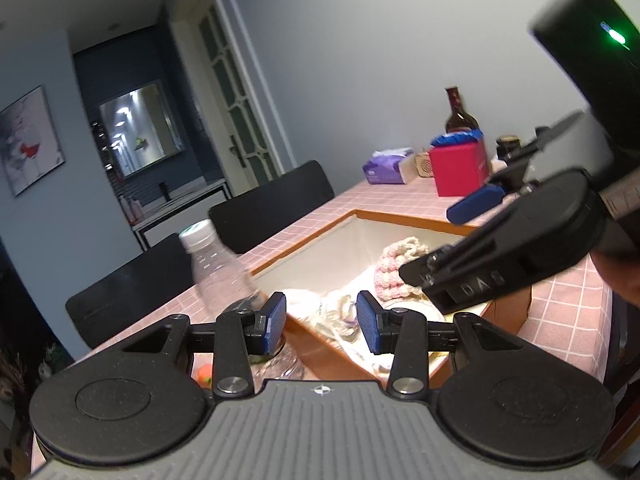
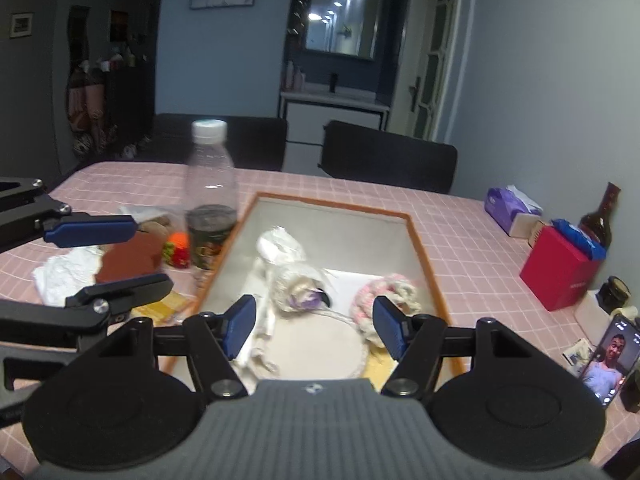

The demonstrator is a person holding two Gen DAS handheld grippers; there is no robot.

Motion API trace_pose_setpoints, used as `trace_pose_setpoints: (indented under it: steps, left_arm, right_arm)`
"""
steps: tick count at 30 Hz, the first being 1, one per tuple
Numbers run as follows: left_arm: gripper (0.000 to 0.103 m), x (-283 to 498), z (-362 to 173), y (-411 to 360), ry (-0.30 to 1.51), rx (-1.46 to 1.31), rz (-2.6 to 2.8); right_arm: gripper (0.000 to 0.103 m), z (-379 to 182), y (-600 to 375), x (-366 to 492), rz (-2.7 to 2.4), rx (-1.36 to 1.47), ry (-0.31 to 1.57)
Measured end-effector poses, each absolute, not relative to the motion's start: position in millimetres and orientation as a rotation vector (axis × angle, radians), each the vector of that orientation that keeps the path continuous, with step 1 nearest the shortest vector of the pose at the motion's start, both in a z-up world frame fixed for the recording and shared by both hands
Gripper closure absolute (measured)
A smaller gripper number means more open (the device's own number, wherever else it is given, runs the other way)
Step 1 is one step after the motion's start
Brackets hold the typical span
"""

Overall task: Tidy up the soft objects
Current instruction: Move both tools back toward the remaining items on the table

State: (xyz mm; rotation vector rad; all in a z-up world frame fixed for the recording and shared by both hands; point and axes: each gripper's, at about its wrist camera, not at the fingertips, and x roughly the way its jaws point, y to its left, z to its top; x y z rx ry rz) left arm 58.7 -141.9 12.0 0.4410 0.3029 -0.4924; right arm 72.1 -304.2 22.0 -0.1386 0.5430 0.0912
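Note:
A wooden-rimmed box (image 2: 420, 236) with a white lining sits on the pink checked tablecloth. Inside lie a pink and cream knitted piece (image 2: 384, 292), a white crumpled cloth (image 2: 280, 244), a wrapped bundle (image 2: 300, 284) and a round cream mat (image 2: 316, 344). My right gripper (image 2: 316, 328) is open and empty, above the box's near end. My left gripper (image 1: 322, 320) is open and empty, over the box's corner; it also shows in the right wrist view (image 2: 108, 252). The knitted piece (image 1: 394, 266) shows in the left wrist view. White cloth (image 2: 68, 272), a brown piece (image 2: 128, 260) and an orange-red toy (image 2: 178, 248) lie left of the box.
A clear plastic bottle (image 2: 210, 192) stands by the box's left rim. A red box (image 2: 560, 268), a tissue pack (image 2: 508, 204), a brown bottle (image 2: 600, 216), a dark jar (image 2: 614, 292) and a phone (image 2: 610, 360) sit on the right. Two black chairs (image 2: 388, 160) stand beyond the table.

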Motion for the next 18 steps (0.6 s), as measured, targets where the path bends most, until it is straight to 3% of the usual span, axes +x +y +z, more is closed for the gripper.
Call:
trace_pose_setpoints:
  steps: [9,18]
  left_arm:
    - [0.054,46.8,4.1,-93.5,0.322,0.317,-0.388]
    - [0.053,44.6,-20.0,-31.1,0.416,0.182,-0.248]
  right_arm:
    - [0.039,10.6,-252.9,38.2,0.172,-0.137,0.415]
    - [0.039,-14.9,-218.0,37.7,0.190,-0.070,0.407]
